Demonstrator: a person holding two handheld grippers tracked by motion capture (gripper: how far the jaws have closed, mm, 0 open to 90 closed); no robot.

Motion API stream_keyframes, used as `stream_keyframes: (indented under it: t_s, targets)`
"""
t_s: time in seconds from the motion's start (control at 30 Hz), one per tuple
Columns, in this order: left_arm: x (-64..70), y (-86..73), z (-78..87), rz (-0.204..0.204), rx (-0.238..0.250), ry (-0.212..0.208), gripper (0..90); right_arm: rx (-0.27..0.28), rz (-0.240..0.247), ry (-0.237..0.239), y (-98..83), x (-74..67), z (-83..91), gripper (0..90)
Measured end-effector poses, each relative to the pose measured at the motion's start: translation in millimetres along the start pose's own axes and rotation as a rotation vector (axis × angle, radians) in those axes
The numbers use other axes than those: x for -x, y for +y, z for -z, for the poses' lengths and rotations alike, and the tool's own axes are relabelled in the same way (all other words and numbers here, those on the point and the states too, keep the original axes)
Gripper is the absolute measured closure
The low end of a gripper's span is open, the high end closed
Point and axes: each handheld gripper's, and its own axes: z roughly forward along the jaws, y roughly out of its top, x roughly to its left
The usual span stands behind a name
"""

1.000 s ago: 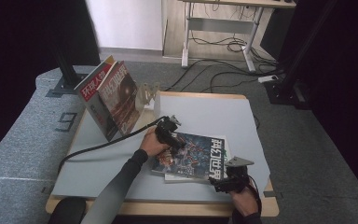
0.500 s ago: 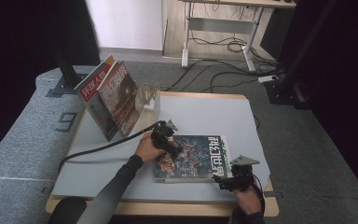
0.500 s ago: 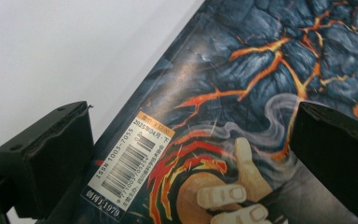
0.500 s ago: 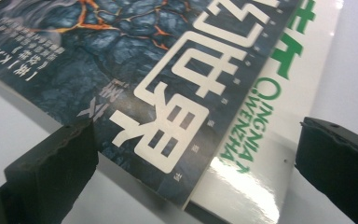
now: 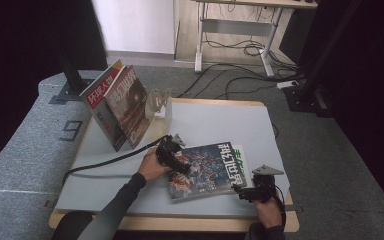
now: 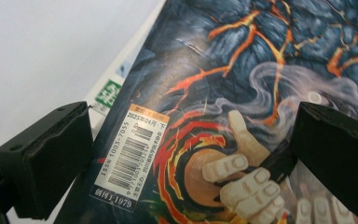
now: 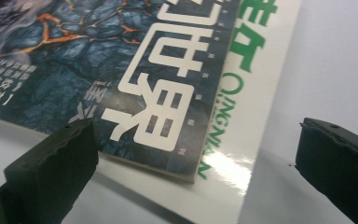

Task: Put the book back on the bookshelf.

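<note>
Shifted nearer since earlier: dark magazine (image 5: 207, 169) atop white one (image 7: 242, 116); left gripper (image 5: 172, 156), right gripper (image 5: 250, 192) wide, empty. Next: pinch corner.

- We see the high view evenly lit over the table (image 5: 220, 125), with darkness at both sides.
- Glare shines on the magazine (image 7: 233, 172) near its corner.
- Our close jaws look soft and slightly blurred.
</note>
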Motion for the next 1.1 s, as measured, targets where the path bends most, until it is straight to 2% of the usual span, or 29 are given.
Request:
stream_keyframes:
  t_s: [0.47, 1.1]
  targets:
    - [15.7, -20.9, 14.6, -0.031, -0.002, -0.031, 0.0, 0.026, -0.023, -0.062, 3.0, 12.2, -3.3, 0.0]
    - [33.3, -52.2, 29.9, -0.037, 0.063, -0.054, 0.0, 0.032, -0.052, -0.061, 11.4, 23.2, -14.4, 0.0]
